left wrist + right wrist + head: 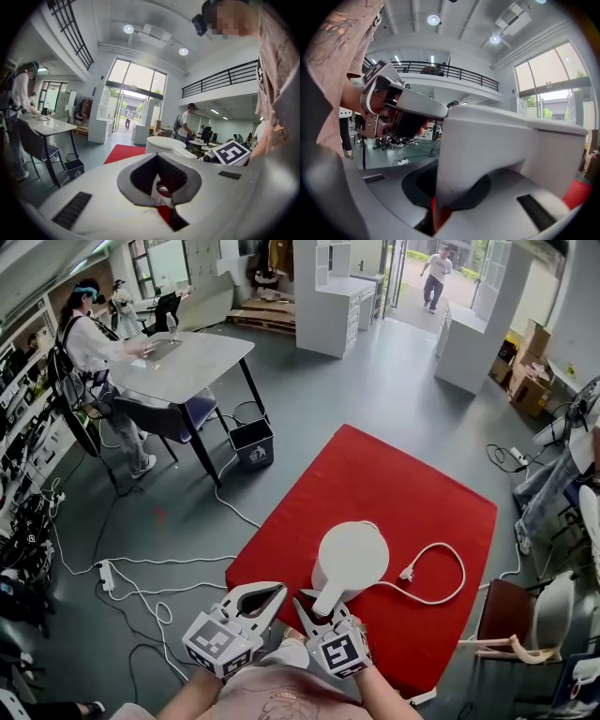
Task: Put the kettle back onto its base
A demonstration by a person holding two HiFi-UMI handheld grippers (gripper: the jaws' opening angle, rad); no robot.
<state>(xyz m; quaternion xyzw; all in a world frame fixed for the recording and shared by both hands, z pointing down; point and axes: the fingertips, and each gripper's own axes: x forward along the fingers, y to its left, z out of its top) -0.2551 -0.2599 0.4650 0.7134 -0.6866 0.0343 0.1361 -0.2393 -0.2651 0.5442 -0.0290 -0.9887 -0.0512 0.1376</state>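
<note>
On the red counter [394, 474], my right tongs [323, 608] clenched the white plastic kettle [349, 557], left tongs [278, 592] closed empty; seating it squarely seemed next.

the hall is bright and evenly lit, with daylight coming in through the open doorway [427, 282] and round ceiling lamps [128, 29] that bloom a little in the left gripper view. the grey floor [375, 381] has a soft sheen near the door. shadows are faint and soft-edged, and the red mat [394, 502] looks saturated. both gripper views are strong fisheye, with bent lines towards the rim and a black vignette in the corners. in the right gripper view the tall window [553, 79] is washed out, and the kettle [506, 145], very close to the lens, is soft and out of focus.
</note>
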